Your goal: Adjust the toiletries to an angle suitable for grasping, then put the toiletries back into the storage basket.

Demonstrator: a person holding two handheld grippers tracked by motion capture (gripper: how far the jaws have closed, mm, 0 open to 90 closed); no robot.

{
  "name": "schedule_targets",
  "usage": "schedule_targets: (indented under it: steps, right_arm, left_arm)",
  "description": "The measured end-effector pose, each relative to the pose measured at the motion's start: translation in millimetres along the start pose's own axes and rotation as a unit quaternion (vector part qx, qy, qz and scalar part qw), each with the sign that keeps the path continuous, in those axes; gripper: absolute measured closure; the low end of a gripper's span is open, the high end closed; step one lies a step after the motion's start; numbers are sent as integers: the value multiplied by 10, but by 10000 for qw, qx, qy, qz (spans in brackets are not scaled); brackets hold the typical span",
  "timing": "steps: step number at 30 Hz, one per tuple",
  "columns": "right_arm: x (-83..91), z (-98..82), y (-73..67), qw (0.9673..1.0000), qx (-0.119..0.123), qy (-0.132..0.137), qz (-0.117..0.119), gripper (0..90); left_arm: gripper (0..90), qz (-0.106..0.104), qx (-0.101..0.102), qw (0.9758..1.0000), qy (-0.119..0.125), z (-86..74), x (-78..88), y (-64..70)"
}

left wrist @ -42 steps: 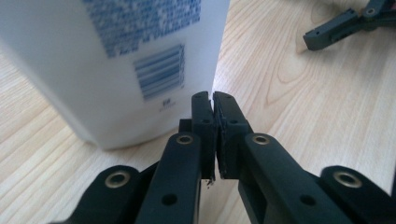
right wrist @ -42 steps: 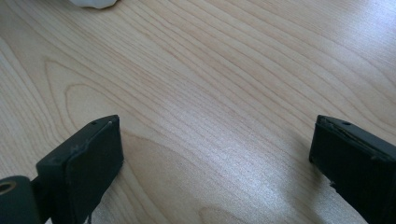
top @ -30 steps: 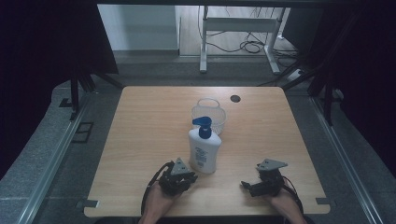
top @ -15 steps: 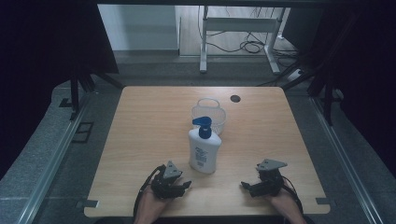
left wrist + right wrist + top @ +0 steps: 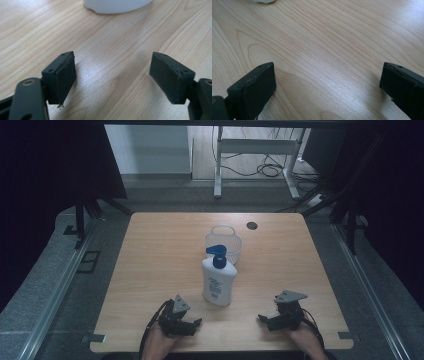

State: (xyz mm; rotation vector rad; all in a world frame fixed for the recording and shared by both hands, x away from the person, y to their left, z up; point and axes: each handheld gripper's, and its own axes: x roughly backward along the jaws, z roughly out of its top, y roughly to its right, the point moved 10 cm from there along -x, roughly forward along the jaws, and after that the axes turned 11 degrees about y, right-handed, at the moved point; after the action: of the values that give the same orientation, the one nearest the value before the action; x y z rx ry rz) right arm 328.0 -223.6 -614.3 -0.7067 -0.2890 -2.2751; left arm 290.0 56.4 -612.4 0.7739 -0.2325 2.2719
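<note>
Here our left claw (image 5: 194,324), its jaws just opened wide with nothing between them, sat near the bottle (image 5: 217,281) at mid-desk (image 5: 150,270), the right claw (image 5: 264,320) equally wide, so we judged a level, centred approach best.

Dim and grainy from above, dark at the edges; bright up close, with soft glare on the worktop (image 5: 117,82), near parts blurred.
</note>
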Motion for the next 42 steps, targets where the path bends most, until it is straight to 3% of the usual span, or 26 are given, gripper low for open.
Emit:
schedule_targets:
  steps: [4, 13, 24, 36, 42]
  right_arm:
    - [-2, 0, -1, 10000, 5, -4, -1, 0]
    - [-2, 11, 3, 10000, -43, -41, -27, 5]
    - [31, 91, 2, 9999, -15, 145, -13, 0]
    - [83, 194, -54, 9996, 59, 255, 144, 0]
    - [77, 242, -155, 9989, 65, 220, 414, 0]
  left_arm:
    - [176, 65, -104, 9999, 33, -9, -15, -10]
    - [135, 27, -126, 9999, 96, -21, -20, -13]
    - [135, 22, -145, 9999, 78, -24, -17, -15]
    - [134, 22, -144, 9999, 81, -24, -18, -15]
    - [134, 21, -145, 9999, 80, -24, -18, -15]
